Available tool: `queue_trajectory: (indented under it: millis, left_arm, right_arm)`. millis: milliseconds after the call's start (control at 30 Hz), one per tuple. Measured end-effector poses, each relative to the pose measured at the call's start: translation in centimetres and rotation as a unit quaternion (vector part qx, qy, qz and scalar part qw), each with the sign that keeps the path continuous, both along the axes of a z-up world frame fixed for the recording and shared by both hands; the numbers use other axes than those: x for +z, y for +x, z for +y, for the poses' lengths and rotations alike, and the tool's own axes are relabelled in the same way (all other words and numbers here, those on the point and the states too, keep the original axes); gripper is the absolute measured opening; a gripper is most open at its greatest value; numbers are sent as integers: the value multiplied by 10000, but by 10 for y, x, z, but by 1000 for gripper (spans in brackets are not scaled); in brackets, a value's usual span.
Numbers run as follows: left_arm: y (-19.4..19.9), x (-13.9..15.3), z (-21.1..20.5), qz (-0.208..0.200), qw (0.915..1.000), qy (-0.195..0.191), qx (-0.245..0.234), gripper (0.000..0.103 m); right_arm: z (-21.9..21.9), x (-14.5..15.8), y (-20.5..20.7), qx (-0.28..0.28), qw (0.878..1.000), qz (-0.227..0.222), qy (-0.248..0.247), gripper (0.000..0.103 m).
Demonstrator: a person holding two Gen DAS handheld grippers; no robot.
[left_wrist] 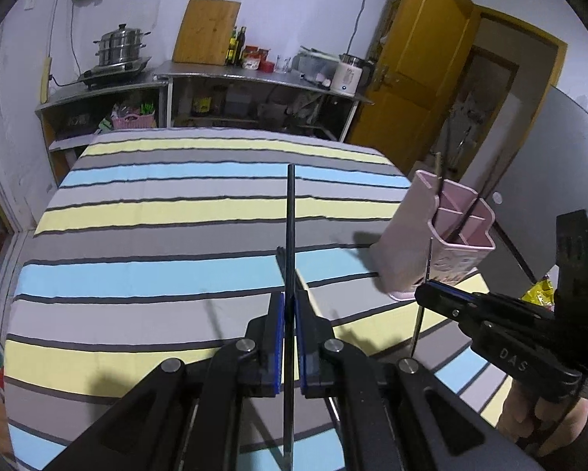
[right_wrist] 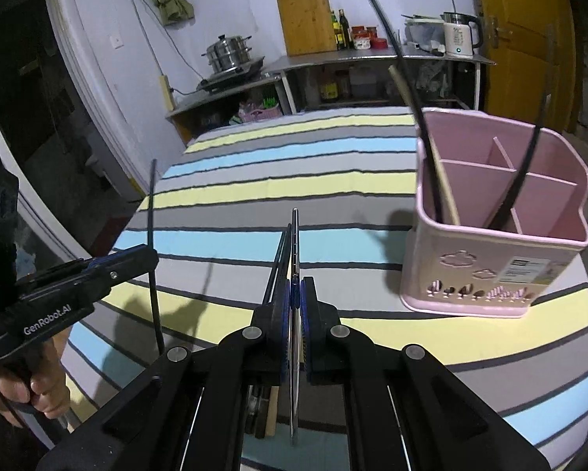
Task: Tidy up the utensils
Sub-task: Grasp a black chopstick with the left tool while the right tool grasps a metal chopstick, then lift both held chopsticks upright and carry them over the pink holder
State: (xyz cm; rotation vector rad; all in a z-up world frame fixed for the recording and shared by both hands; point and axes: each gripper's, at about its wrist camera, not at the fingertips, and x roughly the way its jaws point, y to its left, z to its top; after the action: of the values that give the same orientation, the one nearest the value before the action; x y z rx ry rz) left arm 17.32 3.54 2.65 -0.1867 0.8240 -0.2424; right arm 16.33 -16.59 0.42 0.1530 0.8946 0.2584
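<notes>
Clamped tight in the left tool [left_wrist: 290, 314] is a thin black chopstick [left_wrist: 291, 216], and the right tool [right_wrist: 295, 294] pinches a silvery metal one [right_wrist: 295, 243] near mid-length; both look light, stiff and slick, apt to pivot, so a mid-shaft grip seems wise. At two o'clock the pink divided holder [right_wrist: 490, 267] stands near the striped table [right_wrist: 254, 180] edge and looks light enough to tip; open cloth lies toward twelve.

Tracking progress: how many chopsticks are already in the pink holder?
3: a black chopstick and a wooden chopstick in the pink holder's left compartment, a second black chopstick further right. Shorter ones could be hidden.
</notes>
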Motion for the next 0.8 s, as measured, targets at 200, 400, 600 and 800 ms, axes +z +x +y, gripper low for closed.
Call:
queue_trajectory:
  millis: [200, 400, 600, 800]
  left_arm:
    - [-14, 18, -1, -139, 9999, -71, -71, 5]
    - [-25, 37, -5, -293, 9994, -127, -162, 5]
    - [-30, 54, -11, -427, 9985, -172, -282, 5]
    - [-28, 65, -21, -464, 9976, -256, -443, 5]
  right_arm:
    - [-5, 17, -12, -46, 9998, -163, 40, 5]
    - [-11, 29, -20, -88, 9995, -300, 90, 5]
    - [-19, 40, -26, -166, 9989, -426, 143, 5]
    - [-32, 53, -35, -296, 9979, -562, 152, 5]
